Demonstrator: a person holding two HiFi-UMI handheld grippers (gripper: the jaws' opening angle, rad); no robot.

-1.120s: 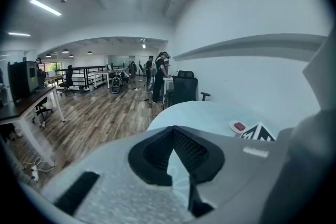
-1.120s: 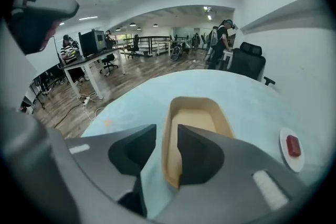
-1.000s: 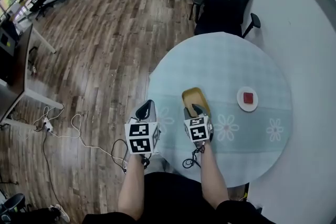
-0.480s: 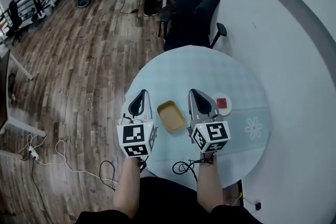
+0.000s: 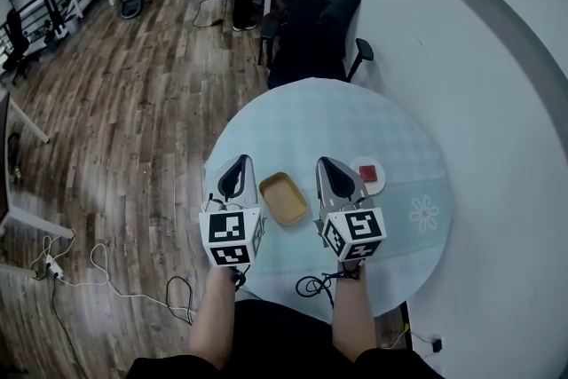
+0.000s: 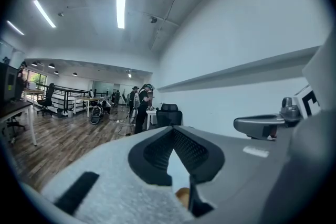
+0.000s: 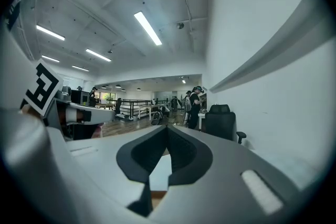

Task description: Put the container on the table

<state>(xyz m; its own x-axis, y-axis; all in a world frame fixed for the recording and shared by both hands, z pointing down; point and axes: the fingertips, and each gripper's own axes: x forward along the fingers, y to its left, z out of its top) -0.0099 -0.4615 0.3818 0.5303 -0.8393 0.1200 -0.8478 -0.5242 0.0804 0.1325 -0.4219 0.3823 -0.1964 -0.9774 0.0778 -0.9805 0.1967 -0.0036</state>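
Note:
The tan, shallow container (image 5: 284,198) lies flat on the round table (image 5: 373,124), near its front left. Both grippers hover level above the table with the container between them, touching neither. My left gripper (image 5: 240,161) is to the container's left with its jaws together and nothing in them; in its own view the left gripper (image 6: 172,130) tips meet and a sliver of the tan container (image 6: 182,196) shows below. My right gripper (image 5: 323,162) is to the container's right, also shut and empty; the right gripper (image 7: 167,127) tips touch in its own view.
A small white plate (image 5: 368,176) with a red block sits right of my right gripper. A black office chair (image 5: 312,22) stands at the table's far side. People stand by desks further back. Cables lie on the wooden floor (image 5: 133,120) at the left.
Both grippers have risen off the table toward the camera. The right gripper, earlier at the container's near end, is now clear of it and shut. The container stays on the table.

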